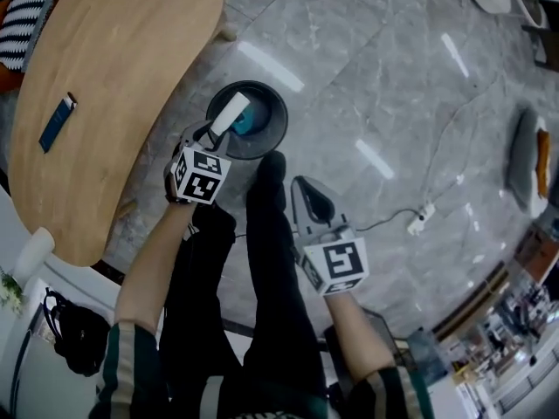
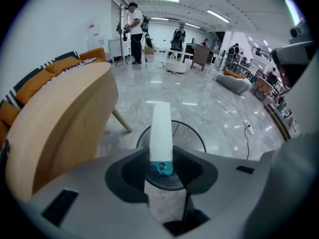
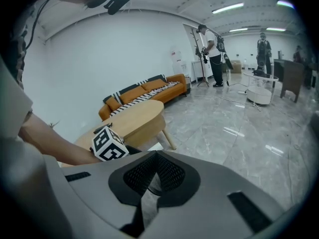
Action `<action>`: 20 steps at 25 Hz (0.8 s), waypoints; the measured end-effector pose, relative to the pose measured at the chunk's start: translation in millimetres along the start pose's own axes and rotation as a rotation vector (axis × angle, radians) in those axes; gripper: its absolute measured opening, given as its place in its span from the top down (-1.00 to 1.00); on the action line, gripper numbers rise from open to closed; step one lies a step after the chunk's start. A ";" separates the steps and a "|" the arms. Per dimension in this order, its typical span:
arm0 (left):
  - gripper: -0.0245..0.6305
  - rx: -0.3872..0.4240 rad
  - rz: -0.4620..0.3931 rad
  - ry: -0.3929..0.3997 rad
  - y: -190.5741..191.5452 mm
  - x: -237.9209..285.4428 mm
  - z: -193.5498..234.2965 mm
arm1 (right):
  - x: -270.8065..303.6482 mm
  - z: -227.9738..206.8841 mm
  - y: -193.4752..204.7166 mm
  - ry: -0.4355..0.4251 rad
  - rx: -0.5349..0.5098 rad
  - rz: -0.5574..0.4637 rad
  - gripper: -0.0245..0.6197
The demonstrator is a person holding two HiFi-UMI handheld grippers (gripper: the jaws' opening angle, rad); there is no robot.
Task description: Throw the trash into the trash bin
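Two tools are in your hands, both pointing down at the grey marble floor (image 1: 367, 85). Your right tool (image 1: 301, 188) is nearest you, at 5 o'clock of the round black trash bin (image 1: 272, 138). Its jaws are closed tip to tip with nothing between them.

Your left tool (image 1: 218, 134) is at 7 o'clock of the bin, right at its rim. It is clamped on the lower end of a white oblong strip of trash (image 1: 231, 112). The strip sticks out past the jaws toward 1 o'clock, so its free end shows over the bin's opening. In the left gripper view the strip stands straight up between the jaws, with the bin's ring behind it. At the bottom of the bin lies a crumpled teal scrap (image 2: 161, 167).

Further out, at 9 o'clock of the bin, is the oval light-wood table (image 1: 122, 77), which carries a small flat blue object (image 1: 57, 122). At 4 o'clock of the bin, well apart from it, a white power strip (image 1: 420, 219) lies on the floor with its cable. Farthest off, the right gripper view shows an orange sofa with striped cushions (image 3: 144, 91) against the white wall.
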State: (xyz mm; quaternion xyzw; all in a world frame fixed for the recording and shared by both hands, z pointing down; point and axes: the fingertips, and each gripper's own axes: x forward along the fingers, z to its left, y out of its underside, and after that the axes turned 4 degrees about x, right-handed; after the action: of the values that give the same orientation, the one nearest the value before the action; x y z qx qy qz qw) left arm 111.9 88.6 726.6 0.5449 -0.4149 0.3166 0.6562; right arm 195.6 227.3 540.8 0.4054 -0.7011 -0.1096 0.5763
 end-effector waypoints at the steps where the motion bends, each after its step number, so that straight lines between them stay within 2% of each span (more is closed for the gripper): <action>1: 0.48 -0.025 0.011 0.000 5.1 8.9 -3.1 | 1.2 -2.1 2.8 -0.004 0.000 -0.008 0.92; 6: 0.48 -0.184 0.064 0.000 28.6 43.6 -21.0 | -4.5 -12.1 25.8 -0.006 -0.008 0.034 0.92; 9: 0.48 -0.243 0.103 0.023 39.9 60.0 -30.9 | -8.2 -22.1 33.4 0.011 0.020 0.031 0.92; 12: 0.48 -0.250 0.125 0.028 47.6 72.6 -33.9 | -10.1 -29.7 40.1 0.029 0.035 0.042 0.92; 20: 0.46 -0.250 0.093 0.016 56.1 76.1 -36.0 | -8.0 -34.8 37.7 0.047 0.039 0.013 0.92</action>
State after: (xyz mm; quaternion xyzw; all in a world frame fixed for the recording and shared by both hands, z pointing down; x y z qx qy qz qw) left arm 105.0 132.5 817.4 0.4367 -0.4709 0.2969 0.7067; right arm 210.2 268.2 569.3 0.4144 -0.6921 -0.0823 0.5852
